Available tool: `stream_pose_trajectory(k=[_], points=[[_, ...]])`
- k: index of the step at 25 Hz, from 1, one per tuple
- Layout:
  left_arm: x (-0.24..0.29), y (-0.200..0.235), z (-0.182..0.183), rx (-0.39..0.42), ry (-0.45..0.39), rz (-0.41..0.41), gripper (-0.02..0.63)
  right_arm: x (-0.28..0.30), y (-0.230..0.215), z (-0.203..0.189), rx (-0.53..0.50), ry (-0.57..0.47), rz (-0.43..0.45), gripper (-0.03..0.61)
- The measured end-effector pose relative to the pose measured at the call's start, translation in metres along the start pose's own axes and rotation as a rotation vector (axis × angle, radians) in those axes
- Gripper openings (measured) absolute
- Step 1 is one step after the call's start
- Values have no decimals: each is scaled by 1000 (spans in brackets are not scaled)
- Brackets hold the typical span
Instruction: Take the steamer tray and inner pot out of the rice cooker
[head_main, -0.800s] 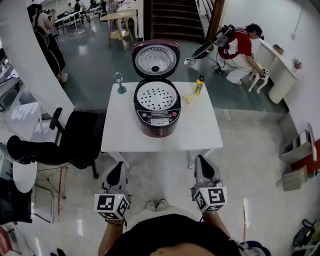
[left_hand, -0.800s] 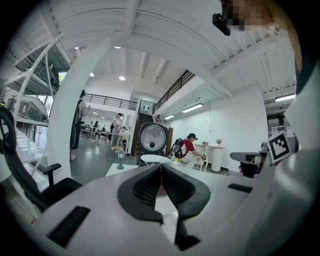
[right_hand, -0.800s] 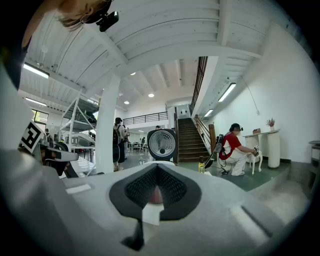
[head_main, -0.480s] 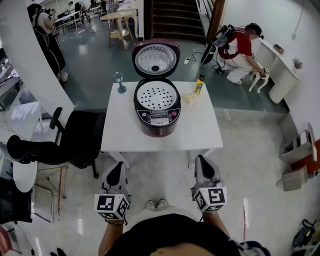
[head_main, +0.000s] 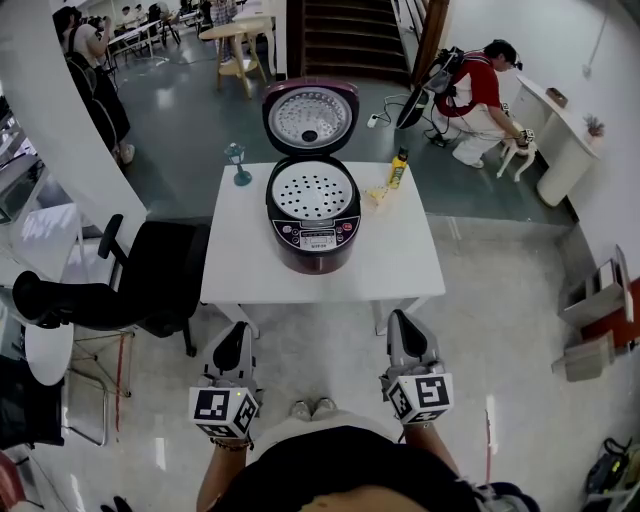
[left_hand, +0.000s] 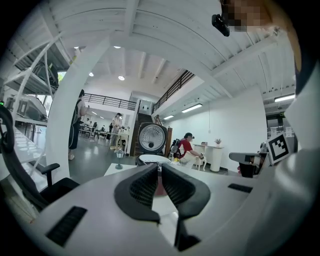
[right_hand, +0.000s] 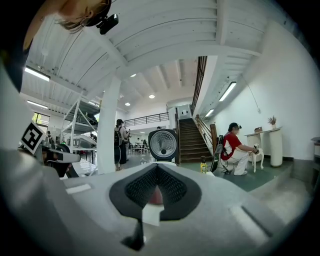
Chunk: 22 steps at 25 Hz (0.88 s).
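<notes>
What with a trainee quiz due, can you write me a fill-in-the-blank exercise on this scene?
The cooker has its lid standing ____.
The tray in it is dotted with small ____.
In the head view the bottle is on the cooker's ____ side.
The left gripper and right gripper both have their jaws ____.
Missing words: open; holes; right; shut.

Raised lid (head_main: 311, 118) bars approach behind the rice cooker (head_main: 314, 240); bottle (head_main: 398, 170) alongside.
</notes>
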<state>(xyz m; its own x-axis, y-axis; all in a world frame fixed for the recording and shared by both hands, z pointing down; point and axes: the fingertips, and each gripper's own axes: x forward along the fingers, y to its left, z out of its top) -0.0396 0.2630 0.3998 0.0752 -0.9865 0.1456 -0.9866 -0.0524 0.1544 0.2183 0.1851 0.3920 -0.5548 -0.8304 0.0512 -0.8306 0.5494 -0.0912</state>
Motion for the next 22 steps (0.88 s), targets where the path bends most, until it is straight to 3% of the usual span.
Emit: stream_pose_trajectory(k=[4, 6, 10, 12, 16, 22], points=[[4, -2, 0, 1, -4, -7, 9, 2, -2, -1, 1, -2, -1, 5], [6, -2, 0, 2, -1, -8, 16, 4, -2, -1, 8, 0, 10, 35], [13, -3, -3, -2, 17, 3, 157, 7, -10, -1, 17, 0, -4, 77], [15, -1, -4, -5, 21, 22, 198, 9, -15, 0, 29, 0, -14, 144], [21, 0, -4, 0, 27, 37, 237, 16, -23, 0, 43, 10, -9, 221], [34, -10, -5, 5, 32, 47, 259, 25, -33, 4, 27, 13, 13, 238]])
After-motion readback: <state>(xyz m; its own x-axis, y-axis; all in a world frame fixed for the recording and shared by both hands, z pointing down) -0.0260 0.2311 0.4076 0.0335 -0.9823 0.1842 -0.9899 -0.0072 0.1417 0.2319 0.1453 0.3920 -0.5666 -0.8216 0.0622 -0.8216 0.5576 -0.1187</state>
